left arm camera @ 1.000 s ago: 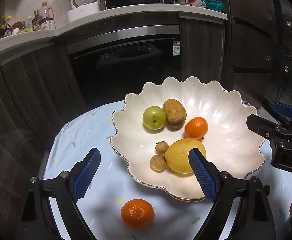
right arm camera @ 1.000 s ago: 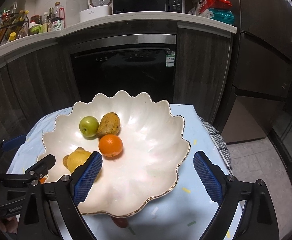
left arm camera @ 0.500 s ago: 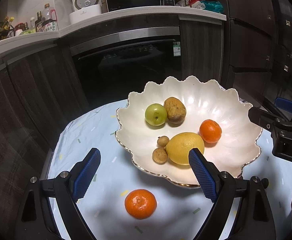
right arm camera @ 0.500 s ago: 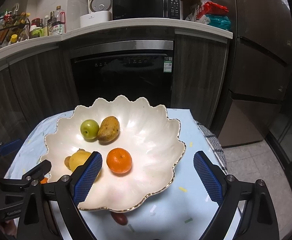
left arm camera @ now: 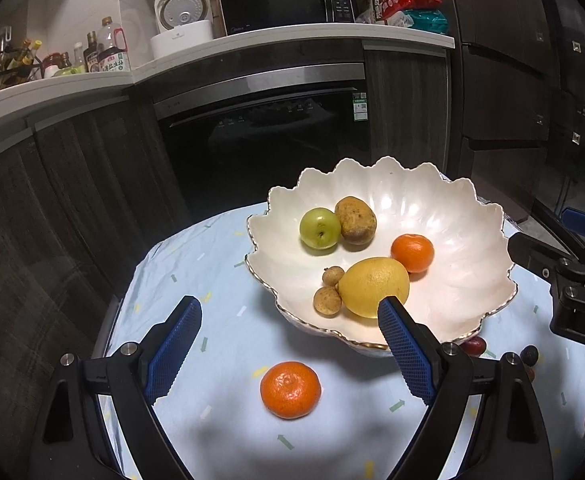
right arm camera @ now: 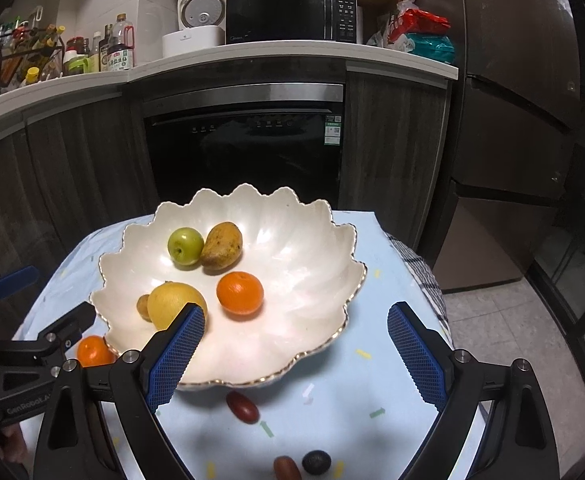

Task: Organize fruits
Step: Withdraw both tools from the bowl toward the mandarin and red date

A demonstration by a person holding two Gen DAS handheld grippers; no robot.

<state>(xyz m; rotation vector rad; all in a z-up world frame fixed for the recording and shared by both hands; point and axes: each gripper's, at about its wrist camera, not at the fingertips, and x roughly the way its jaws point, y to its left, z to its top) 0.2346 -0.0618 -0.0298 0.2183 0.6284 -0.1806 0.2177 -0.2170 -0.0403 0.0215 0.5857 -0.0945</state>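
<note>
A white scalloped bowl [left arm camera: 464, 240] [right arm camera: 316, 256] on the small table holds a green apple [left arm camera: 319, 227], a brown mango [left arm camera: 355, 220], a tangerine [left arm camera: 412, 253], a yellow lemon [left arm camera: 373, 286] and two small longans [left arm camera: 326, 300]. A second tangerine [left arm camera: 290, 389] [right arm camera: 93, 351] lies on the cloth in front of the bowl, between my open, empty left gripper's [left arm camera: 290, 354] fingers. My right gripper [right arm camera: 296, 354] is open and empty over the bowl's near rim. A red jujube [right arm camera: 243, 407], another red fruit [right arm camera: 286, 468] and a dark one [right arm camera: 316, 462] lie below the right gripper.
The table wears a pale blue cloth [left arm camera: 220, 280] and stands before a dark dishwasher [right arm camera: 248, 148] and counter with microwave [right arm camera: 290, 14]. A checked towel [right arm camera: 420, 268] hangs at the table's right edge. A fridge [right arm camera: 512, 120] stands to the right.
Both grippers have pulled back and up from the bowl. The tangerine in the bowl rolled from beside the mango toward the bowl's middle. More of the table's front shows.
</note>
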